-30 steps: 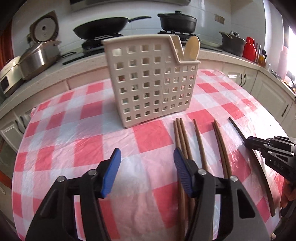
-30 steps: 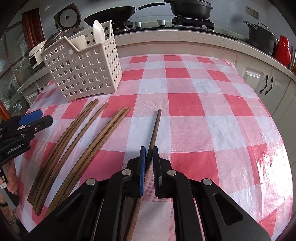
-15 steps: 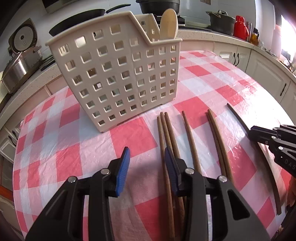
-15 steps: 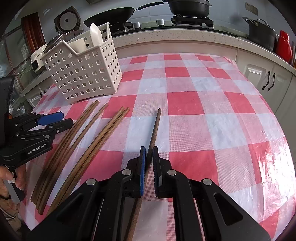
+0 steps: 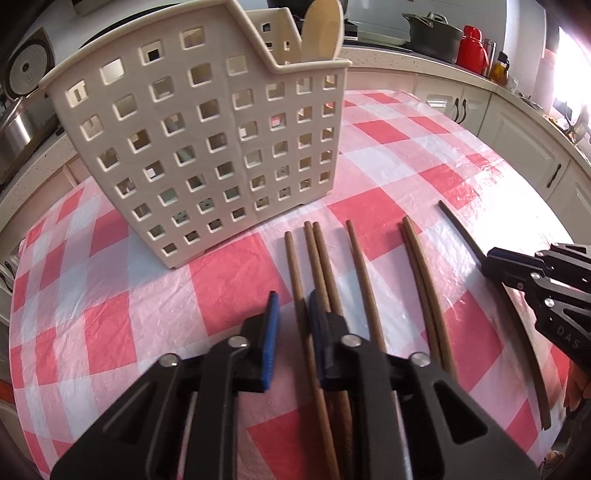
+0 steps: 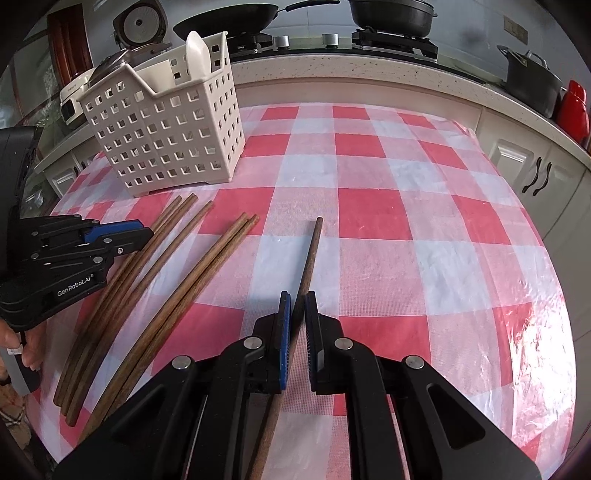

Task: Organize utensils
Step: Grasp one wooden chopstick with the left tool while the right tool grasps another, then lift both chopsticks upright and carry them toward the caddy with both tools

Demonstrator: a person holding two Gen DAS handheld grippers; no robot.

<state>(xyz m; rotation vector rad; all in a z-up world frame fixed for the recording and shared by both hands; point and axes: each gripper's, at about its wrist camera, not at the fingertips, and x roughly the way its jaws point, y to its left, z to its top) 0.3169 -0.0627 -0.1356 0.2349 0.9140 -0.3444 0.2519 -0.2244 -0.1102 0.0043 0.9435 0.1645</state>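
A cream perforated basket (image 5: 207,147) (image 6: 166,140) stands at the back of the checked cloth with a pale spoon (image 5: 319,29) in it. Several brown chopsticks (image 5: 358,266) lie side by side in front of it. My left gripper (image 5: 294,325) (image 6: 142,233) is low over the leftmost chopstick (image 5: 291,258). Its jaws are closing with that stick between them. A strip of cloth still shows between the left pad and the stick. My right gripper (image 6: 297,321) (image 5: 491,258) is shut on a darker single chopstick (image 6: 314,243) (image 5: 458,225) lying apart on the right.
A counter runs behind the table with a rice cooker (image 6: 138,22), a frying pan (image 6: 225,22), a black pot (image 6: 391,16) and a red flask (image 5: 471,48). White cabinets (image 6: 535,173) stand to the right. The table's rounded edge drops off on the left and right.
My left gripper came forward and down to the left end of the chopstick row. Its jaws narrowed from wide apart to a small gap around the leftmost stick. The right gripper stayed put.
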